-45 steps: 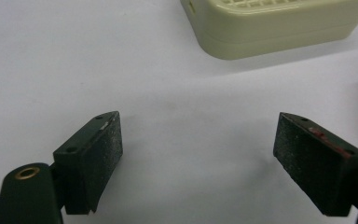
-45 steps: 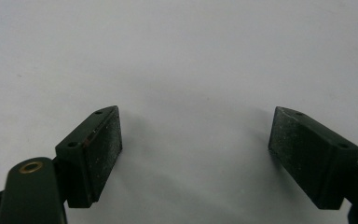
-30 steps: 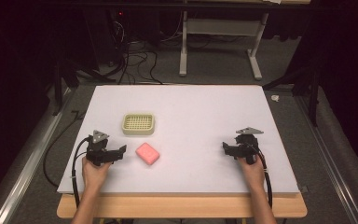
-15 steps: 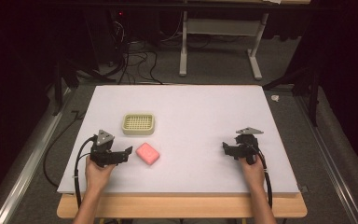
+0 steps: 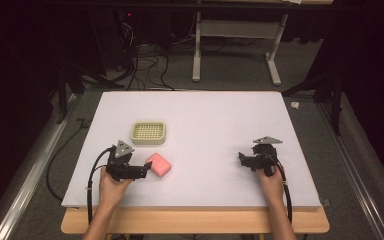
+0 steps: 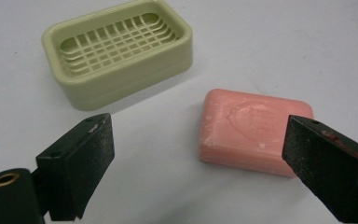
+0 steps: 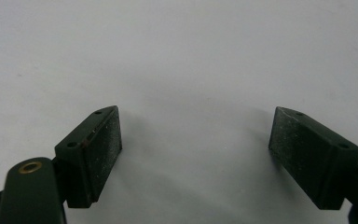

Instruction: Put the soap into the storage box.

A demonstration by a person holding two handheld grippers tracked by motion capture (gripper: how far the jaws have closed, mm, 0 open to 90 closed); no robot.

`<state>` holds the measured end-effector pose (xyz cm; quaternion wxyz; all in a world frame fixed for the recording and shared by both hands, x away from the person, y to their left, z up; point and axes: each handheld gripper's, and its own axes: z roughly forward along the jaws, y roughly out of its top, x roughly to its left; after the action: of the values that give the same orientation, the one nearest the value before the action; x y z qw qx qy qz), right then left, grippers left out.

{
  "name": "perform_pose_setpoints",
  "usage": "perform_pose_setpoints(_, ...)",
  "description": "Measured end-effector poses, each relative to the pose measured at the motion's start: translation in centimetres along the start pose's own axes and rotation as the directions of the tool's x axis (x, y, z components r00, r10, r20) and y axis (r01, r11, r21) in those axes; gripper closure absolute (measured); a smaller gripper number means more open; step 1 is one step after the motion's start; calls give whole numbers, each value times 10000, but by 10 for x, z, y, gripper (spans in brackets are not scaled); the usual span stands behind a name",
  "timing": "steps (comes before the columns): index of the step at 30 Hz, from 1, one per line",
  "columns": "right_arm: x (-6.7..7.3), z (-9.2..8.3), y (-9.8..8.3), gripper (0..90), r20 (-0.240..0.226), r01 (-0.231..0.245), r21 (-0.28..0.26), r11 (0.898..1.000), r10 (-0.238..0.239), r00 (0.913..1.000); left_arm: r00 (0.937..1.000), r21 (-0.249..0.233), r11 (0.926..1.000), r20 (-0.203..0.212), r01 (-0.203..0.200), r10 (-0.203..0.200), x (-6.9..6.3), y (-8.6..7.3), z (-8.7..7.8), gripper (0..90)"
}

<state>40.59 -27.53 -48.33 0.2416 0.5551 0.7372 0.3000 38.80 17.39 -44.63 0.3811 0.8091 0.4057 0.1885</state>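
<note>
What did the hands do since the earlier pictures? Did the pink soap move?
The left gripper slid toward the pink soap, and its jaws have just been opening; they now stand apart with nothing gripped, the soap just ahead. The soap, the green soap dish and the right gripper stayed put.

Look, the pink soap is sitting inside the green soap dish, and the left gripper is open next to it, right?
Not quite. The pink soap lies on the white table beside the green soap dish, which is empty, as the left gripper view shows. The left gripper is open next to it.
</note>
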Motion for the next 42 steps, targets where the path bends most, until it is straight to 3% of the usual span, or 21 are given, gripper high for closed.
perform_pose_setpoints(12, 0, 0, 0, 153, -35, 42, 23, 10000, -42, 10000, 9983, 497, 9972, 199, -555, 546, -19, 3, 20, 58)
perform_pose_setpoints(20, 1, 0, 0, 149, -47, 50, 58, 10000, -50, 10000, 9976, 772, 9951, 378, -616, 589, -24, 4, 31, 11)
perform_pose_setpoints(42, 1, 0, 0, 148, -48, 58, 63, 10000, -57, 10000, 9951, 1391, 9857, 393, -954, 908, -34, 4, 52, 56)
